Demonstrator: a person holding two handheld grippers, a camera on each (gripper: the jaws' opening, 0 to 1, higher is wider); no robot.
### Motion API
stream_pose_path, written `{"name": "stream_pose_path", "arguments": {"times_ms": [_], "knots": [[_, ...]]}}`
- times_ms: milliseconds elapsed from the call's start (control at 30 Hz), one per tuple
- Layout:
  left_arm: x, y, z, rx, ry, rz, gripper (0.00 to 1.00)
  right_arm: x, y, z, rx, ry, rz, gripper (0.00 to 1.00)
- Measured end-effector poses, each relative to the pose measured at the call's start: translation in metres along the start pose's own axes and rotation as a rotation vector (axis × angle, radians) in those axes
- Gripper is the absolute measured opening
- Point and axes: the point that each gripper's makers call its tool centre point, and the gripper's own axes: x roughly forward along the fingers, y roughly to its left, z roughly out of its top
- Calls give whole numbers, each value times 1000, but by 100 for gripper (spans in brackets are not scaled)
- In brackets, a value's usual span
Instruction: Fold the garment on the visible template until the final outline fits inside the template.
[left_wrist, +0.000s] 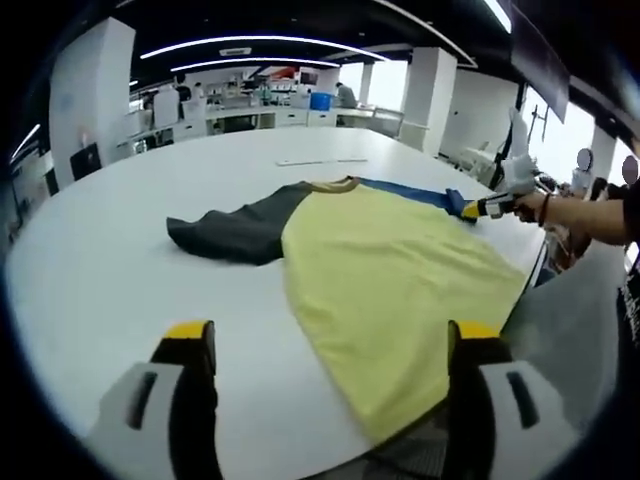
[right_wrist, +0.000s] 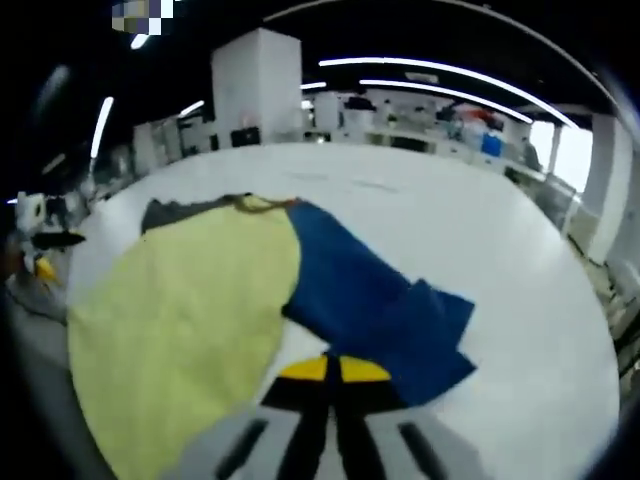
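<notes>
The large white oval table (left_wrist: 120, 250) carries one garment: a short-sleeved cloth shirt (left_wrist: 390, 270) with a pale yellow body, one dark grey sleeve (left_wrist: 235, 232) and one blue sleeve (right_wrist: 380, 310). It lies spread nearly flat, its hem hanging at the table's near edge in the left gripper view, at about 5 o'clock. I can make out no template outline on the white surface, so whether the shirt sits inside one cannot be told. By my reading the folding has barely begun: both sleeves are spread out to the sides, the body is unfolded, and every fold is left to do.

By count: one table, one shirt, two sleeves, two grippers.

The left gripper (left_wrist: 335, 345) hangs over the hem with its yellow-tipped jaws wide apart and nothing between them. The right gripper (right_wrist: 333, 370) has its yellow tips pressed together at the blue sleeve's edge, at 6 o'clock in its own view; whether cloth is pinched between them I cannot tell. In the left gripper view it reaches in from 2 o'clock, touching the blue sleeve.
</notes>
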Motion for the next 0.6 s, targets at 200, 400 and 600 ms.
{"name": "stream_pose_path", "arguments": {"times_ms": [200, 400, 600], "knots": [[0, 1, 3, 2, -14, -2, 94, 3, -3, -5, 24, 9, -9, 0], [1, 2, 3, -2, -9, 1, 95, 0, 2, -4, 51, 23, -7, 0], [-1, -5, 8, 34, -30, -14, 97, -18, 9, 3, 111, -17, 9, 20]]}}
